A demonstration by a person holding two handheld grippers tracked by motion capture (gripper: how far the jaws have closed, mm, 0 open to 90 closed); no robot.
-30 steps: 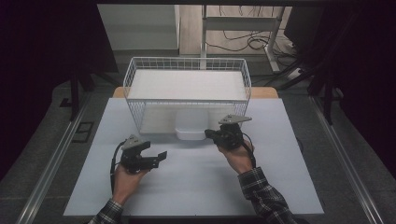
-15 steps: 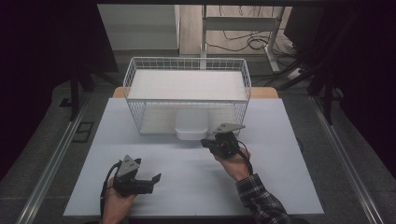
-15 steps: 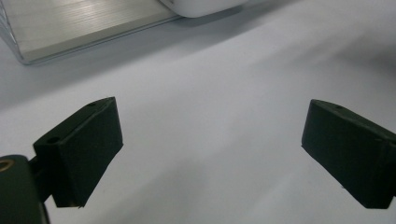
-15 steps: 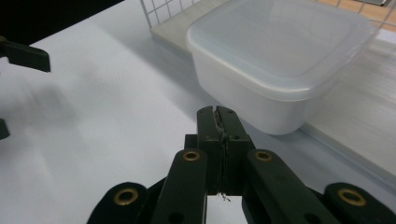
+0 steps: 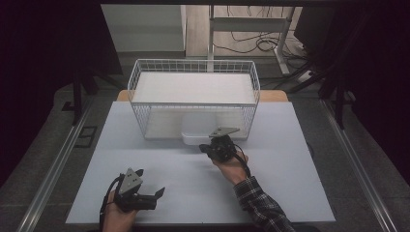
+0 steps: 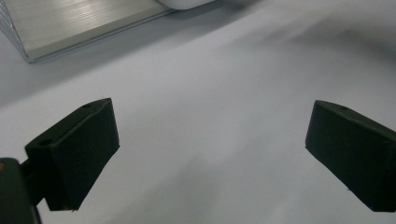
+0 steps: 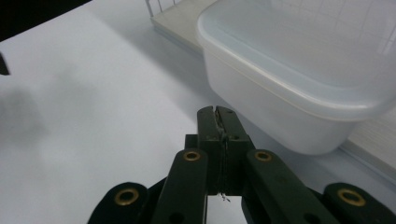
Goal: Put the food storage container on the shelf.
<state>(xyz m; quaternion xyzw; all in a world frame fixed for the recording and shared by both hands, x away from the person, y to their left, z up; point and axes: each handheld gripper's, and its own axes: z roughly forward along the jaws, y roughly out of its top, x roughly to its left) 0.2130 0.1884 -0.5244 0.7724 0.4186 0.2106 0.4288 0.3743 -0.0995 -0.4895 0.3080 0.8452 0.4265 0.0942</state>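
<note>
A white lidded plastic container (image 5: 198, 136) sits at the foot of the wire basket's (image 5: 193, 65) front wall. In the right gripper view the container (image 7: 299, 79) is close ahead and to the right. My right gripper (image 5: 203, 147) is shut and empty, its tips (image 7: 217, 113) just short of the container's near side, low over the table. My left gripper (image 5: 151, 182) is near the table's front edge, held in a hand. Its jaws have just been opening and stand wide apart (image 6: 210, 140) over bare tabletop, with nothing between them.
The basket stands on a pale board (image 6: 70, 28) at the back of the white table (image 5: 290, 183). Metal rails (image 5: 53, 169) run along both sides of the table. Cables lie on the floor behind (image 5: 261, 43).
The left hand has drawn back toward the table's front edge and its jaws have spread wider. The right gripper has slid left and down, closer to the container's front.
</note>
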